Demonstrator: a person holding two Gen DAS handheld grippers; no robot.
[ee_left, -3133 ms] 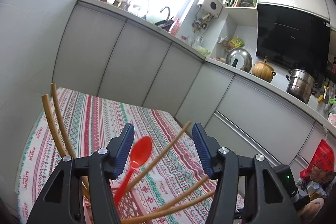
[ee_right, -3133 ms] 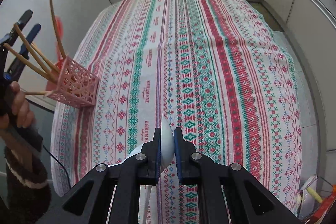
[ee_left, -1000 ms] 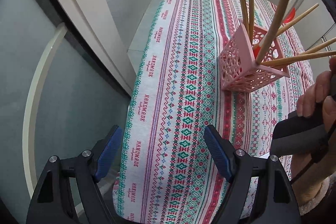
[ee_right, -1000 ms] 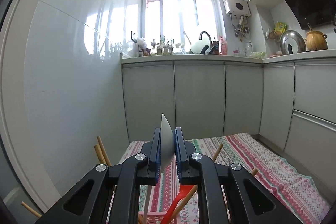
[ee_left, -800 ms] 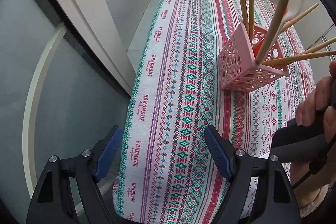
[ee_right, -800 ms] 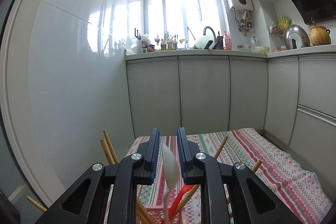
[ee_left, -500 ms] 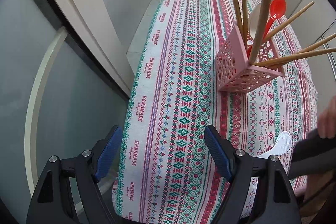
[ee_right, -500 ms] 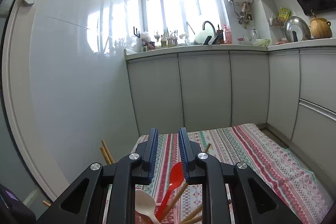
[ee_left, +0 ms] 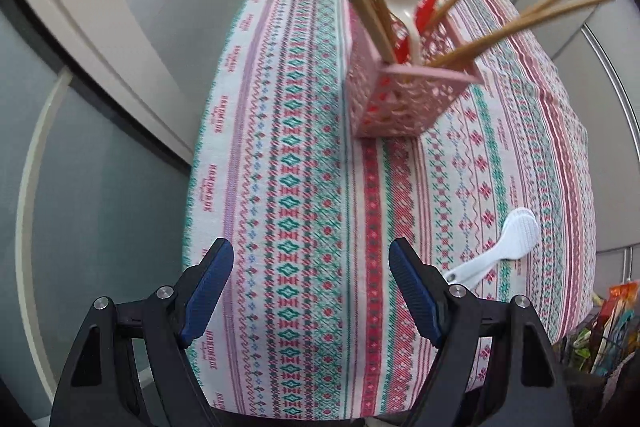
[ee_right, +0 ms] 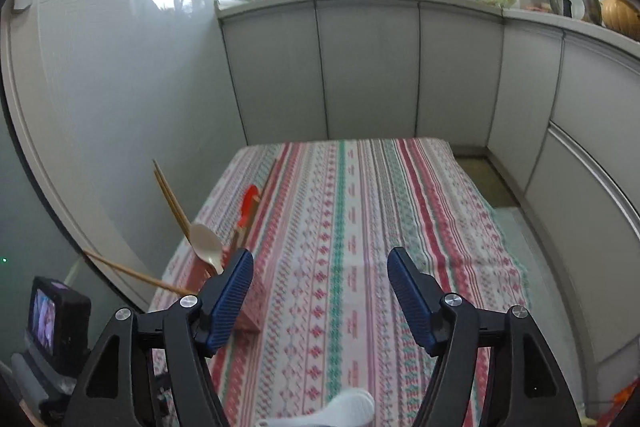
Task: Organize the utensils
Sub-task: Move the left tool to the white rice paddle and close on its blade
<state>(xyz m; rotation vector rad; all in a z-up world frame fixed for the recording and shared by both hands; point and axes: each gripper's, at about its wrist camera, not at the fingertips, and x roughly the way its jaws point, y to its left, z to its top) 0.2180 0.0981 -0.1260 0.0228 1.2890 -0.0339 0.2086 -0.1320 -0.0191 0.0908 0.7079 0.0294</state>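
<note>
Now both grippers, left (ee_left: 310, 285) and right (ee_right: 320, 293), spread empty fingers; the holder (ee_left: 404, 97) contains two spoons.

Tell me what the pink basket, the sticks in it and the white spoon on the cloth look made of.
Pink basket: likely moulded plastic, matte, with a lattice of cut-out holes. Sticks: probably bamboo or wood, tan, thin, unvarnished-looking. White spoon: looks like plastic, smooth handle, textured bowl; ceramic cannot be excluded.
</note>
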